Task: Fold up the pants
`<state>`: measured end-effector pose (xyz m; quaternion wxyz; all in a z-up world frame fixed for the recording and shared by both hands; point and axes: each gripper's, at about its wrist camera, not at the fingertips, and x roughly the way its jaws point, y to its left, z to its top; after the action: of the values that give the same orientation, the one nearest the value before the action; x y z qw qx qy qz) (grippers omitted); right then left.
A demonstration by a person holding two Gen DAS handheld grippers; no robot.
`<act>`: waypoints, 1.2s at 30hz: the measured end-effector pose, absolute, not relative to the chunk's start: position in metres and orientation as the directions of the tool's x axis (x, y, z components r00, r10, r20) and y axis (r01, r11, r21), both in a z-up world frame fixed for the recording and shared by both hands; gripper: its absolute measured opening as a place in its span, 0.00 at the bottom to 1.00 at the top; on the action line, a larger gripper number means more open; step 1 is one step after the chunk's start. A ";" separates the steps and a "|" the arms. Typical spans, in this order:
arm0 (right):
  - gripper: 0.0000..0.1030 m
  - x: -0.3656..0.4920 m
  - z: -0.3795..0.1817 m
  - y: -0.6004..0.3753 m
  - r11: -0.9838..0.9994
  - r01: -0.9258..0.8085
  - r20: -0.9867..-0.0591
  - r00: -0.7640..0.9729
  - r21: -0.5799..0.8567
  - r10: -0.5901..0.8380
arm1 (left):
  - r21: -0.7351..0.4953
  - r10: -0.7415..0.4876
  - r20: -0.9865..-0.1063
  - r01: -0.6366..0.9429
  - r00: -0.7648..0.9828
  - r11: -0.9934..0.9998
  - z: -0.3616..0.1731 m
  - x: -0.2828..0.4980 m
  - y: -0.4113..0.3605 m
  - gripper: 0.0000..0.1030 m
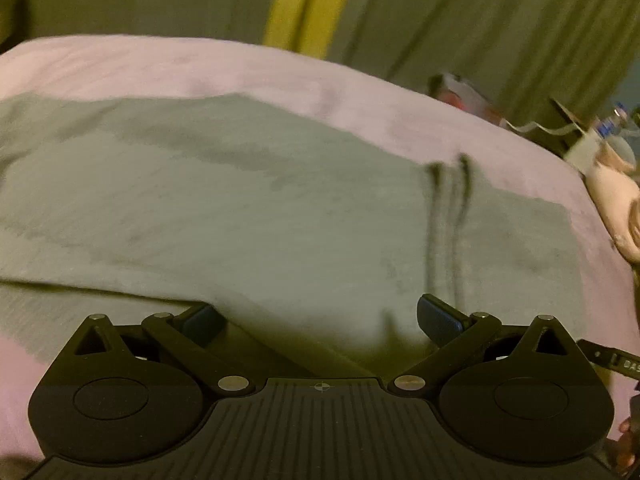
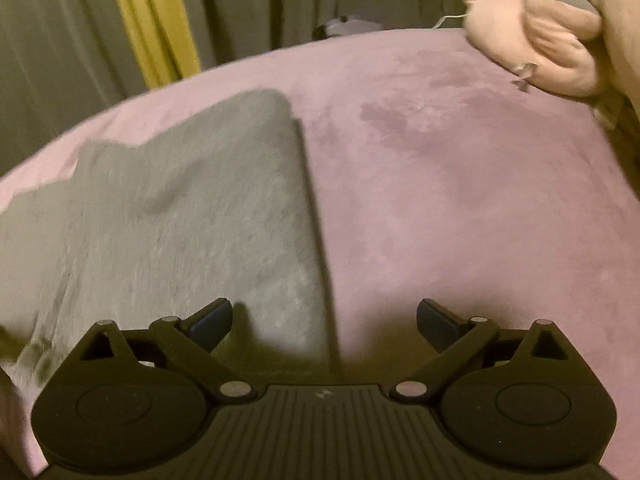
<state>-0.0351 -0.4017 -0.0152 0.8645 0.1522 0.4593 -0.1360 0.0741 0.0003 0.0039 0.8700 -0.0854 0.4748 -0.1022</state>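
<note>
Grey pants [image 1: 248, 208] lie spread on the pink bedcover [image 2: 460, 200], drawstrings [image 1: 448, 216] loose on top. Those cords could snag, or a grab could catch only the top layer and skew the fold. Left gripper [image 1: 320, 316] and right gripper [image 2: 324, 320] gape wide, empty: the left over the cloth, the right straddling its straight edge.

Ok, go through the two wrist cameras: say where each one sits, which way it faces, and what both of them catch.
Left wrist: sits on the left gripper, angled down at the grey pants and their dark drawstrings; its own open fingers show, nothing between them.
Right wrist: sits on the right gripper, angled down at the pants' folded edge and bare pink bedcover; open, empty fingers show.
Shared: pants, bedcover, pink plush toy, curtains with a yellow strip.
</note>
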 end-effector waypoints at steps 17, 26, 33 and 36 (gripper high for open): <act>0.97 -0.040 -0.029 -0.428 0.848 0.441 -0.828 0.560 0.293 -0.005 | -0.121 0.042 -0.882 -0.312 0.470 0.943 0.020 0.048 0.102 1.00; 0.97 -0.037 -0.029 -0.426 0.848 0.450 -0.835 0.550 0.278 -0.018 | -0.375 0.041 -0.782 -0.522 0.622 0.766 0.030 0.057 0.271 0.99; 0.97 -0.033 -0.029 -0.421 0.859 0.452 -0.847 0.530 0.240 -0.043 | -0.519 -0.059 -0.749 -0.529 0.659 0.672 0.010 0.053 0.312 0.70; 0.97 -0.034 -0.029 -0.422 0.857 0.454 -0.846 0.532 0.243 -0.042 | -0.546 -0.084 -0.744 -0.530 0.663 0.649 0.000 0.057 0.319 0.67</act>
<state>-0.0336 -0.4219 -0.0293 0.8461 0.2237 0.4610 -0.1466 0.0566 0.3194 -0.0004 0.8213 -0.3963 0.3872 0.1357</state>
